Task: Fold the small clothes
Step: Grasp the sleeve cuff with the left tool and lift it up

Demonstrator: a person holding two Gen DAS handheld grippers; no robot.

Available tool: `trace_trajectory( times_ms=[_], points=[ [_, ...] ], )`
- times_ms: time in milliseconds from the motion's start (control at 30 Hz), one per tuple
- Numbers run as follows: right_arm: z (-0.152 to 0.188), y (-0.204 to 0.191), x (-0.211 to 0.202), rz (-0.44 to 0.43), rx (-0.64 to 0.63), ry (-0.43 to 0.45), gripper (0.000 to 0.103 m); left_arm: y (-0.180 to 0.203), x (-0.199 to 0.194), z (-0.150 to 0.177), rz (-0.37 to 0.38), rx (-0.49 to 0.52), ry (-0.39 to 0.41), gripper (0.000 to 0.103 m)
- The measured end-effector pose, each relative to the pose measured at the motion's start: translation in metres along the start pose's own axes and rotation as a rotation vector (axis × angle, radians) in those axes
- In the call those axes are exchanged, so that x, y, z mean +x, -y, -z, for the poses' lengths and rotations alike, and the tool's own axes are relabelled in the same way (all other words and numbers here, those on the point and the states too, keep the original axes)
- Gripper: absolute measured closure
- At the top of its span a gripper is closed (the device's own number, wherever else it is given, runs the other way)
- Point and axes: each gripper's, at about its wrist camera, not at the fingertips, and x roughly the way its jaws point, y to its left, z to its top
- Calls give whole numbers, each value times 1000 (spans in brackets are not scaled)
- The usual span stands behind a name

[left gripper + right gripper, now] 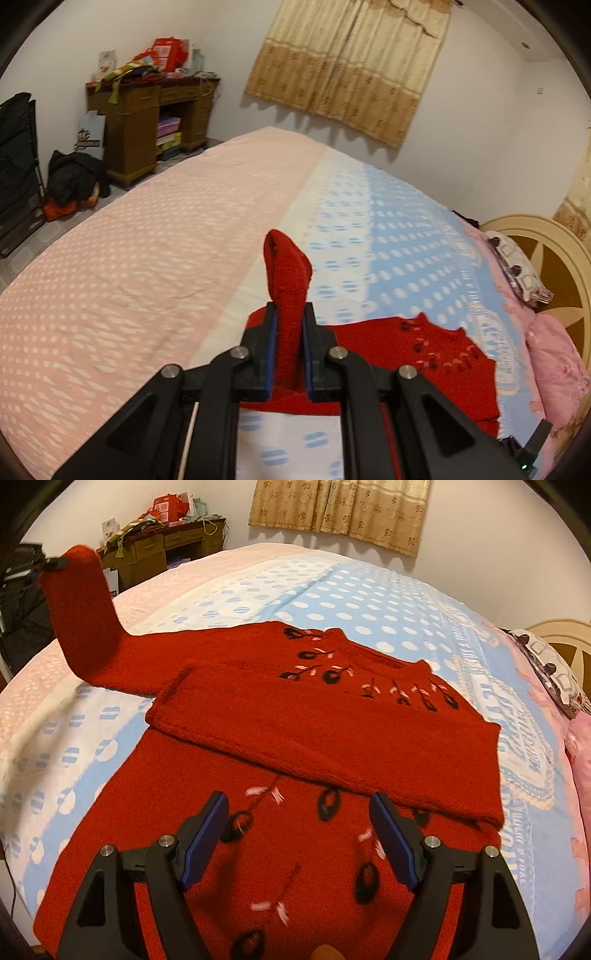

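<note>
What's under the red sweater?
The red sweater lies on a blue-and-white dotted bedsheet; its right sleeve is folded over the body. Anything beneath is covered.

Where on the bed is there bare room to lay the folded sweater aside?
The pink half of the bedspread, left of the red sweater, is bare; so is the dotted blue strip between sweater and curtain. Crowded: pillows at the headboard side. Left gripper holds the sleeve up.

Dim warm indoor light, soft shadows, slight blur throughout, heavy fisheye bending, dark vignetted corners
</note>
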Motion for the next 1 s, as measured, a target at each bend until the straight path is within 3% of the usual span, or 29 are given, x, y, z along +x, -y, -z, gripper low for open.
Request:
trace_trajectory(
  times_ms=[467,1000],
  points=[
    [31,40,-20,10,48,10,24,93,-2,-7,117,43,14,91],
    [60,69,-18,-22,117,2,24,172,-6,-9,223,56,30,91]
  ],
)
